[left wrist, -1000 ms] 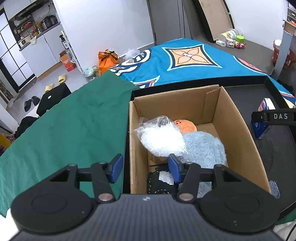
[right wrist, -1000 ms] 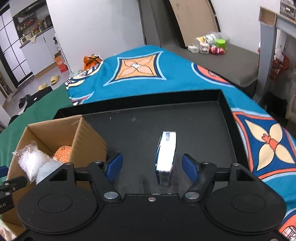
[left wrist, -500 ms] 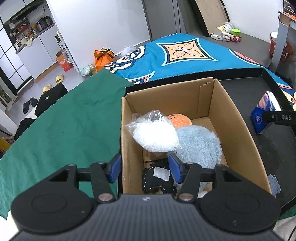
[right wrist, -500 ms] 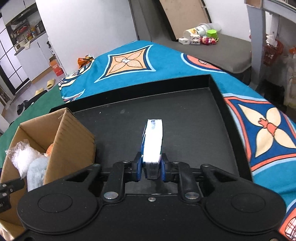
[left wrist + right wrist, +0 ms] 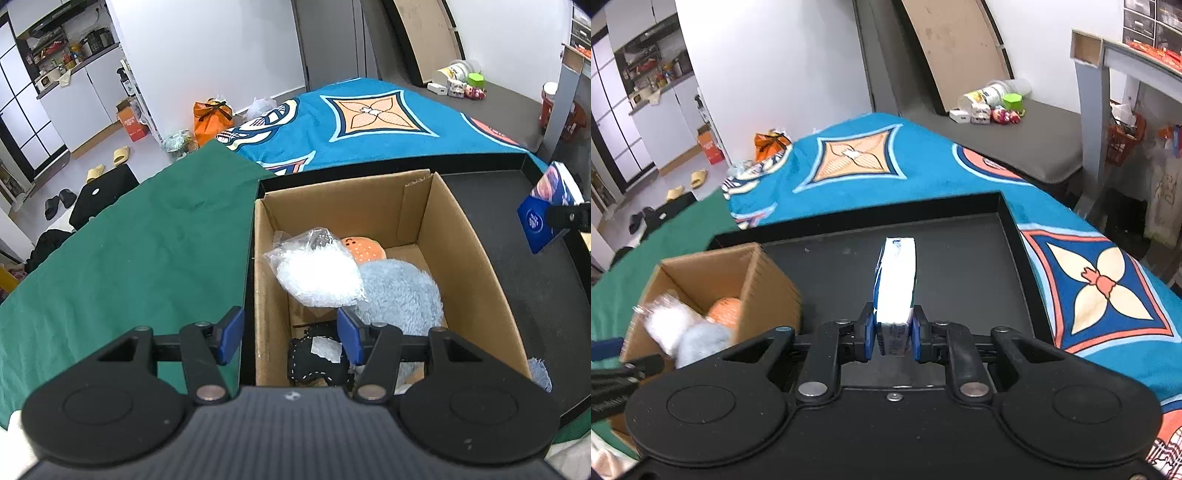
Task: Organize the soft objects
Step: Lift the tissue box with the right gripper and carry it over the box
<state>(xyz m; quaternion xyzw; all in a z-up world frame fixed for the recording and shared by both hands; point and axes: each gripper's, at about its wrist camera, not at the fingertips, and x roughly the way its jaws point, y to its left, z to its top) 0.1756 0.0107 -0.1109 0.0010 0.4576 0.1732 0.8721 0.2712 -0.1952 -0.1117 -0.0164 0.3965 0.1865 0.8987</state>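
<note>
White walls [image 5: 229, 48] enclose a pale floor [image 5: 103, 155] strewn with slippers [image 5: 122, 157] (yellow ones); kitchen cabinets [image 5: 70, 107] stand left, a brown board [image 5: 956, 51] leans right.

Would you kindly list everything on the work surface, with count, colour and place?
cardboard box: 1, brown, left side of tray
tray: 1, black, on the cloths
clear bag: 1, white filling, in box
fluffy toy: 1, light blue, in box
round toy: 1, orange, in box
black pouch: 1, in box
tissue pack: 1, blue-white, held above tray
left tool: open, over box edge
right tool: shut on tissue pack
</note>
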